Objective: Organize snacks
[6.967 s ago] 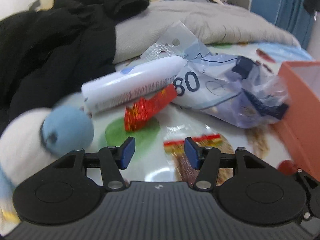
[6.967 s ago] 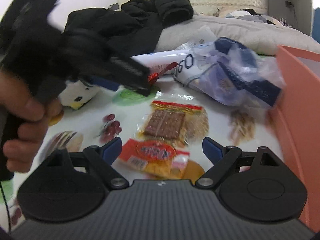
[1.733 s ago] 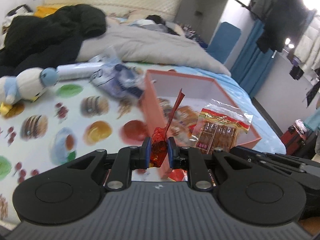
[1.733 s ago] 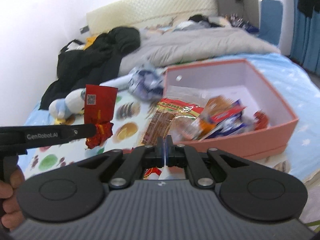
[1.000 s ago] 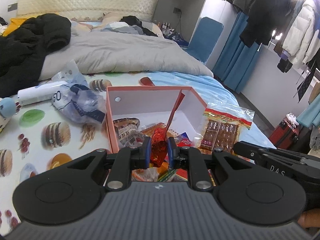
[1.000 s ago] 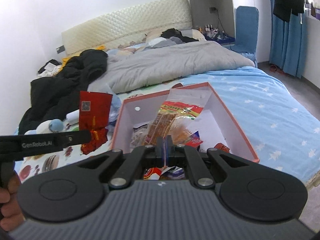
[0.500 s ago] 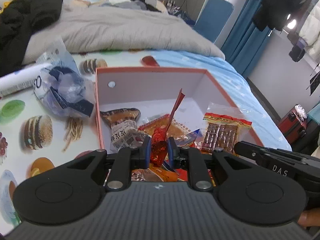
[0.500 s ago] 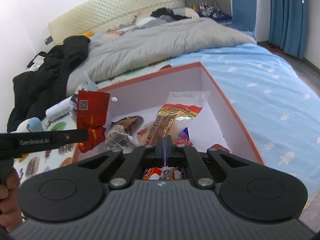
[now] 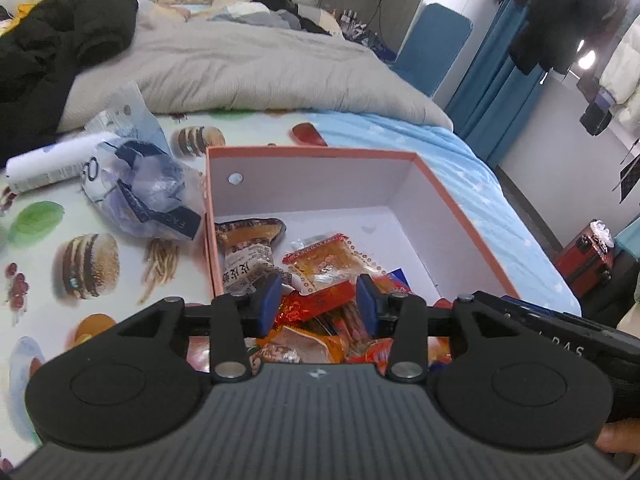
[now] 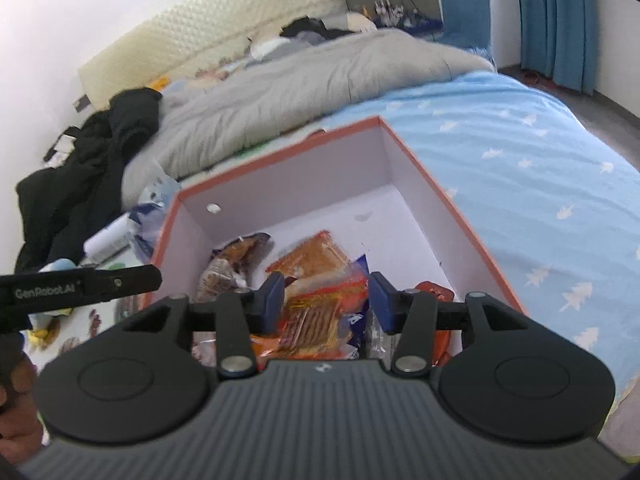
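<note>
An orange box (image 9: 472, 208) with white inner walls sits on the bed and holds several snack packets. My left gripper (image 9: 318, 300) is open above the box's near end, with the red foil snack (image 9: 320, 300) lying loose below it among the other packets. My right gripper (image 10: 326, 298) is open over the same box (image 10: 440, 196), above the clear packet of brown bars (image 10: 316, 312) that lies on the pile. The left gripper's arm (image 10: 80, 282) shows at the left of the right wrist view.
A crumpled blue-and-clear plastic bag (image 9: 140, 196) and a white tube (image 9: 52, 164) lie left of the box on the food-print sheet. A grey duvet (image 9: 240, 64) and black clothes (image 9: 52, 52) lie behind. A blue star sheet (image 10: 540, 152) is on the right.
Both grippers opened over the box. The red foil snack dropped from the left gripper and the bar packet dropped from the right one onto the pile inside.
</note>
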Available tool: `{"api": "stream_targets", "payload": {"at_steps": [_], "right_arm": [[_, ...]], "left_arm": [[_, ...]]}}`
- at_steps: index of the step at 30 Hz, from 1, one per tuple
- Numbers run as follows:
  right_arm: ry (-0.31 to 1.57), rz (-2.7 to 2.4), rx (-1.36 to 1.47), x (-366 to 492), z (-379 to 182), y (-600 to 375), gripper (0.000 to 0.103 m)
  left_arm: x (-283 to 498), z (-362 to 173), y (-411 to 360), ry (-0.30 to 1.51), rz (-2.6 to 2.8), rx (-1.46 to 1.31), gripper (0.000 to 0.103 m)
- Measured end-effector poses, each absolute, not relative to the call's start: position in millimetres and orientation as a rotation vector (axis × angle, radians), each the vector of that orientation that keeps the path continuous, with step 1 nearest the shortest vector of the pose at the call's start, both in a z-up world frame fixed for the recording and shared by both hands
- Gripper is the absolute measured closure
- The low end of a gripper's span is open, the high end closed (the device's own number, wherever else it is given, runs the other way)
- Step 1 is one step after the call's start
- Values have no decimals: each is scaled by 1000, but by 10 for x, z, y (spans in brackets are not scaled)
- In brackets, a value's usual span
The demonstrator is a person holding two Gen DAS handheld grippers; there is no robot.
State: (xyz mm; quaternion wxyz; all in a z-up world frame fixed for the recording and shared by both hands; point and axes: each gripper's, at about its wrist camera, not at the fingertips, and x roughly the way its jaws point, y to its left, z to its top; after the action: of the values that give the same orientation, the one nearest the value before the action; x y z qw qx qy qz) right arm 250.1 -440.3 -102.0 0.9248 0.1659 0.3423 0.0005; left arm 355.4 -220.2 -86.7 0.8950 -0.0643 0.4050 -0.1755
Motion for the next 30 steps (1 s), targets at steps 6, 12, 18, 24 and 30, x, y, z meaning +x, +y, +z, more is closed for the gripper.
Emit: {"api": "stream_targets", "payload": {"at_steps": [6,12,18,24,30], "right_arm": [[649,-5,348,2185,-727,-4365,53],[594,-10,314,1743,-351,-4245,53],[532,-3,304,1252,-42,-4107,53],[462,-3,301,757,169,-3949,53],[429,-1,298,374,250,-3837,53]], "left_arm": [[3105,-456,-2077,772,-374,-120,56],[2536,-54,-1939,698,-399,-121,56],[1968,279,-1800,626,-427,-104,56],[1392,520,-1638,568,-453,-101,56],[906,623,-1492,537,-456,-105,56]]}}
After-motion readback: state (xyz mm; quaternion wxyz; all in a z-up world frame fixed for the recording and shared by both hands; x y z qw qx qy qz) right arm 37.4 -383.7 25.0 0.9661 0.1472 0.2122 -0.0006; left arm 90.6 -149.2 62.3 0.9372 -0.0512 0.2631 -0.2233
